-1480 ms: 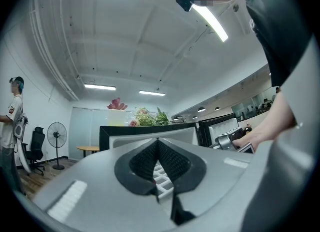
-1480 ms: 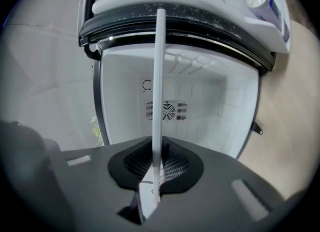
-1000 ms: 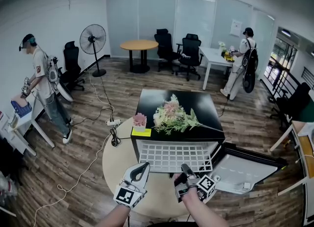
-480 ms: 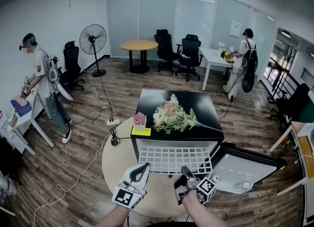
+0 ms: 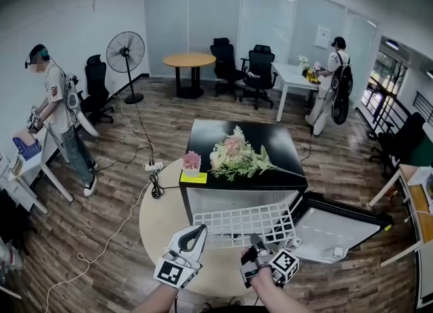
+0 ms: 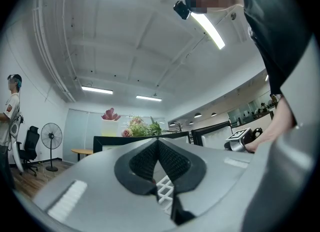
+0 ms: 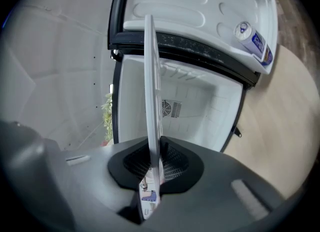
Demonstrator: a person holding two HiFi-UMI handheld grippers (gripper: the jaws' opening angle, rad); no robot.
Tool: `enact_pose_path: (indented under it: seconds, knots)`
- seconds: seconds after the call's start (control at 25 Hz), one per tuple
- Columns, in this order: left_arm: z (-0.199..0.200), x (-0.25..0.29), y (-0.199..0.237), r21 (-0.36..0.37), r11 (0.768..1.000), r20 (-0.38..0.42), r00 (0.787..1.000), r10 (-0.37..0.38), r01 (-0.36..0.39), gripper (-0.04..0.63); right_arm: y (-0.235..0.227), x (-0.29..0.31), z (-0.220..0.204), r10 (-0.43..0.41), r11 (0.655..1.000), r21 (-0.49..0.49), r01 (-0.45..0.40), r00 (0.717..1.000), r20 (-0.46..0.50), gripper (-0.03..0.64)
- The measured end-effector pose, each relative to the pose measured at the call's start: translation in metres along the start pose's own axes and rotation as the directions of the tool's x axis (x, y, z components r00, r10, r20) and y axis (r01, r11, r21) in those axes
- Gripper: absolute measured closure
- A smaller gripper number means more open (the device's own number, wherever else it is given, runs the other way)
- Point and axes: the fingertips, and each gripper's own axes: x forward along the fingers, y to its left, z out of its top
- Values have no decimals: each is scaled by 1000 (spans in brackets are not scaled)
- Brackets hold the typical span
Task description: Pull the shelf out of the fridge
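The white grid shelf [image 5: 245, 225] sticks most of the way out of the small black-topped fridge [image 5: 237, 197], slightly skewed. My right gripper [image 5: 256, 240] is shut on the shelf's front edge. In the right gripper view the shelf [image 7: 151, 90] runs edge-on between the pads, with the white fridge interior [image 7: 200, 110] behind it. My left gripper [image 5: 197, 232] hovers beside the shelf's front left corner, shut and holding nothing. In the left gripper view its pads [image 6: 171, 160] meet.
The fridge door [image 5: 338, 232] hangs open to the right, with a can [image 7: 252, 38] in its rack. Flowers [image 5: 237, 157] and a small pot [image 5: 191, 163] lie on the fridge top. The fridge stands on a round beige mat [image 5: 162, 237]. Cables [image 5: 152, 176] trail at left. People stand far off.
The shelf has slid further out of the fridge towards me and turned a little. My right gripper drew back with it. The left gripper stayed put.
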Motion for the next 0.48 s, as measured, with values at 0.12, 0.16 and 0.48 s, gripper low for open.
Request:
enact_pose_path:
  seconds: [0.12,0.16,0.48]
  knots:
    - [-5,1,-5,-12,1000,3,1000,-15,15,595,3,-7,2,1,995,-101,-1,1000,4,580]
    - [-7,2,-6,-16,1000,3,1000,-20,20,595,3,-9,4,-13,991,-137,14,1000,6,580]
    - [-12,8,-15,-37,998,-7,999,-47,47,595,6,-23,10,-64,885,-462,60,998,6,580]
